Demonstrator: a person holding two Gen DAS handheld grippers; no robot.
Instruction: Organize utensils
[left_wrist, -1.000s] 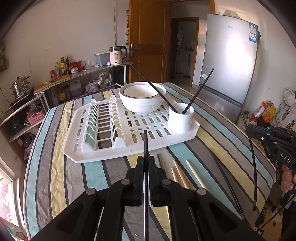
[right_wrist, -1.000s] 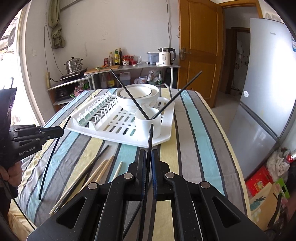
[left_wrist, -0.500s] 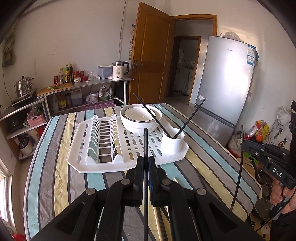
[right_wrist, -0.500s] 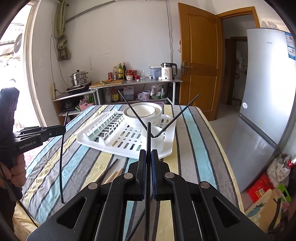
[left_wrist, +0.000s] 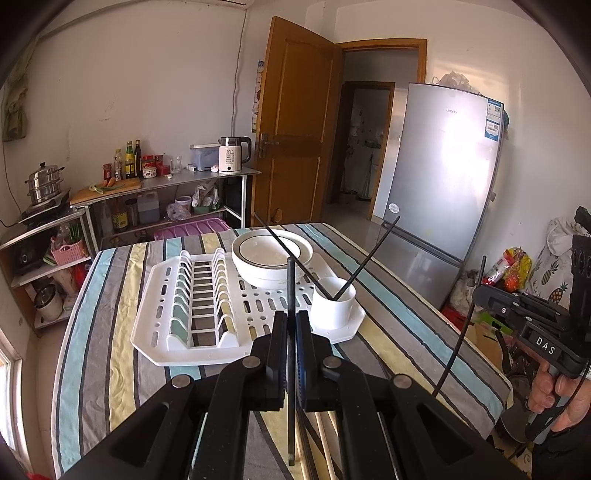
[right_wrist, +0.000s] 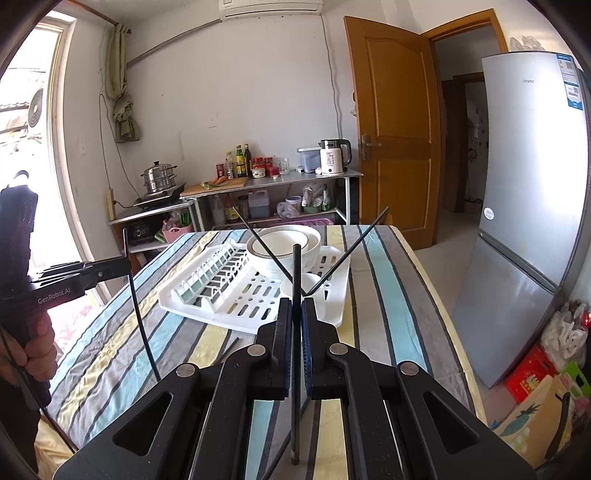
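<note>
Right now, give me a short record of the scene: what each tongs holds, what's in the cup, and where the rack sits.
left tongs: shut on a black chopstick, held upright
right tongs: shut on another black chopstick, upright
white cup: two black chopsticks leaning apart, standing on the rack's corner
dish rack: white, on the striped tablecloth
bowl: white, on the rack behind the cup
</note>
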